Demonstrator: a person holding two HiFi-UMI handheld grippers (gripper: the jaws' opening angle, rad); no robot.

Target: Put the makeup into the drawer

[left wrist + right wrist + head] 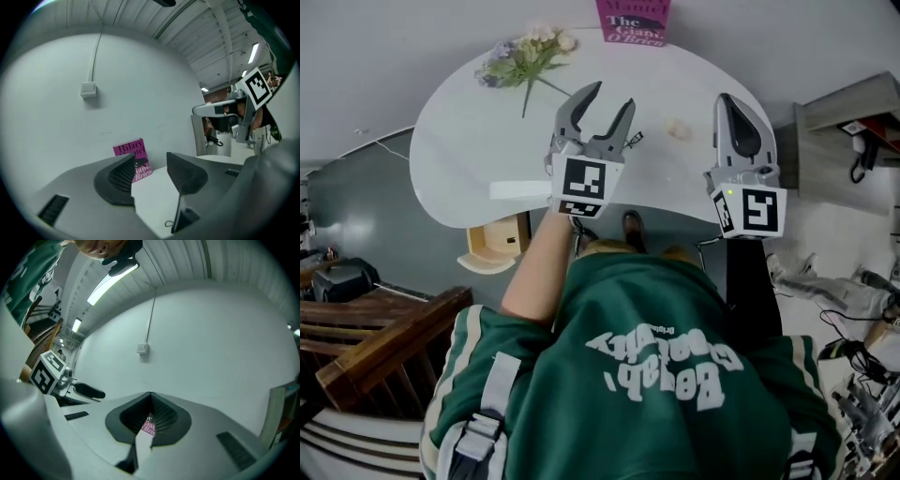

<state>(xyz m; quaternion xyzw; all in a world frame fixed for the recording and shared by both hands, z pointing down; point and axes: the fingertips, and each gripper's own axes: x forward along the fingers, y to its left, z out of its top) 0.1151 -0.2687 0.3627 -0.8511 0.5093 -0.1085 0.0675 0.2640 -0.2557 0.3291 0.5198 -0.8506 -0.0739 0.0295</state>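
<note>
At the far left of the head view, dark wooden furniture is seen on the floor, and a pale wooden piece is tucked under the edge of the white rounded table. A sprig of flowers is laid on the table's far left part. A white flat panel is set at the table's near edge; whether it is the drawer cannot be told.

The left gripper is held over the table's middle. Its jaws are spread wide, and in the left gripper view only bare tabletop and a pink book are seen between them. The book is stood upright against the wall at the table's far edge.

A small pale item, too small to be named with certainty, is lying on the table between the two grippers and is touched by neither.

The right gripper is held over the table's right end. Its jaws are closed tip to tip, and nothing is gripped.

A grey shelf unit is placed to the right of the table.
</note>
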